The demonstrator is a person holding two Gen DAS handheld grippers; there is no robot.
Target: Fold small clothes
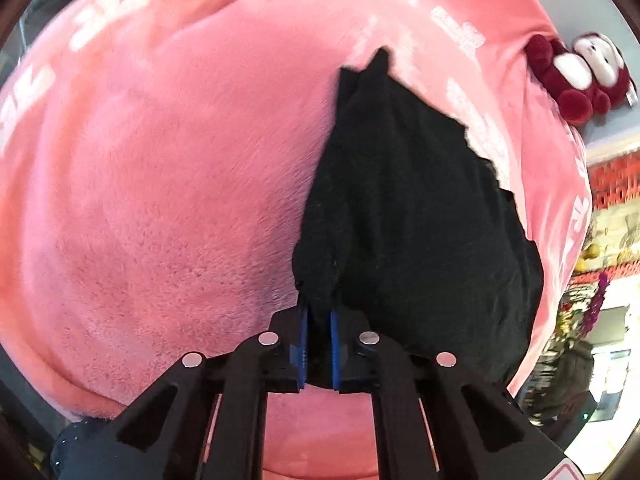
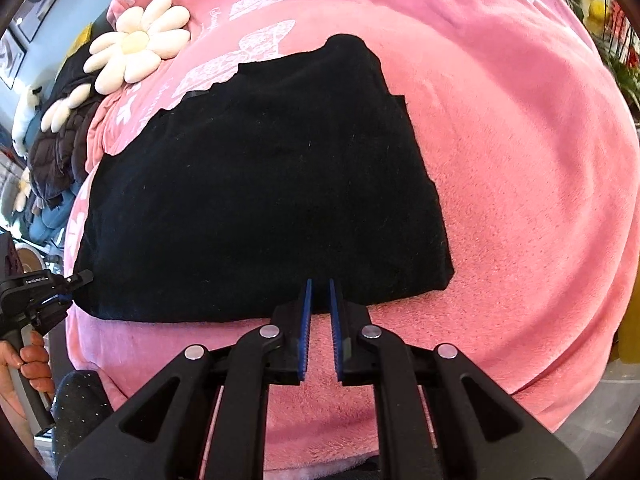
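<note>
On top of a fluffy pink blanket with white prints (image 2: 500, 160) lies a black soft piece of clothing (image 2: 260, 184), folded into a flat shape. The left tongs (image 1: 319, 316) are clenched on a bunched corner of the black cloth, and the cloth spreads away from their blue pads up and to the right. In the right wrist view, these left tongs show only as a small black tip at the cloth's left edge, with a person's hand (image 2: 28, 360) on the handle below.

The right tongs (image 2: 320, 284) are squeezed nearly shut at the near edge of the cloth. Their blue tips sit over that edge, but I cannot tell if any cloth is caught between them.

A white flower-shaped pillow (image 2: 138, 46) lies on the blanket beyond the cloth. A dark red and white plush toy (image 1: 580, 76) sits at the blanket's far right edge. The black cloth is so dark that its folds are hard to see.
</note>
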